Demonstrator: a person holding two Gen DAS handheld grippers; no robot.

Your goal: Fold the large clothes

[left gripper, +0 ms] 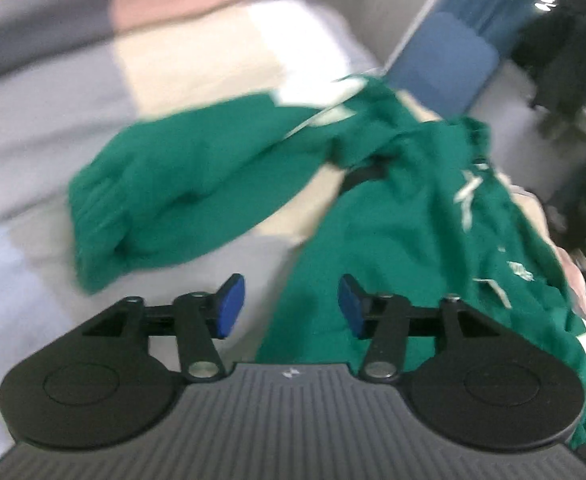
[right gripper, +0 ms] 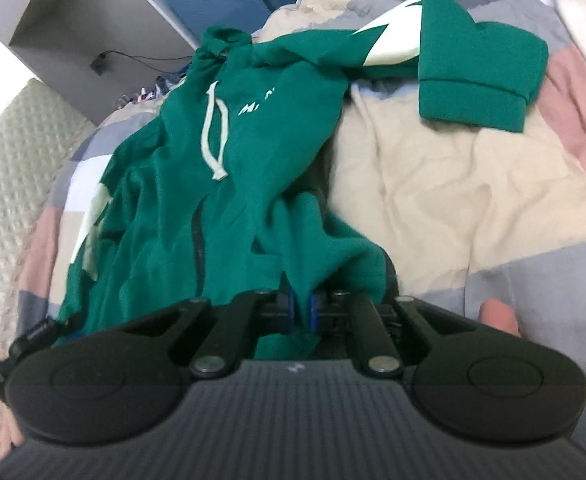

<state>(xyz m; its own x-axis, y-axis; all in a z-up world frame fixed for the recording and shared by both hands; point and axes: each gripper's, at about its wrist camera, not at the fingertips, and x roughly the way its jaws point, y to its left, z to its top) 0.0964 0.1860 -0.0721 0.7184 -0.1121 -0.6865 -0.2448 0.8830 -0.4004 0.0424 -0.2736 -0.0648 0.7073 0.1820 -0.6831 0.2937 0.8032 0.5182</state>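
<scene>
Green hoodie (right gripper: 229,152) lies rumpled on the bed's patchwork quilt (right gripper: 453,184), spread over the beige, grey and pink patches. Right gripper (right gripper: 302,308) has its blue pads pressed together on a fold of the hoodie's fabric, and the cloth bunches up out of the pinch and runs away toward the hood. A white drawstring (right gripper: 213,136) hangs looped down the chest, next to some pale lettering too small to read. One sleeve (right gripper: 473,76) stretches off toward the quilt's far right corner, ribbed cuff resting flat on a beige patch, with a white panel showing just above it.

Over on the left wrist view, heavy blur. Left gripper (left gripper: 291,306) has its blue pads spread apart with nothing between them; it sits above the hoodie's (left gripper: 373,220) near edge, where green cloth meets grey quilt (left gripper: 53,140). That sleeve (left gripper: 165,192) again, here lying to the left across beige and grey patches. The rest of the hoodie is heaped along the quilt's right edge. A blue mat (left gripper: 441,68) stands past the bed's far edge, against the wall.
</scene>
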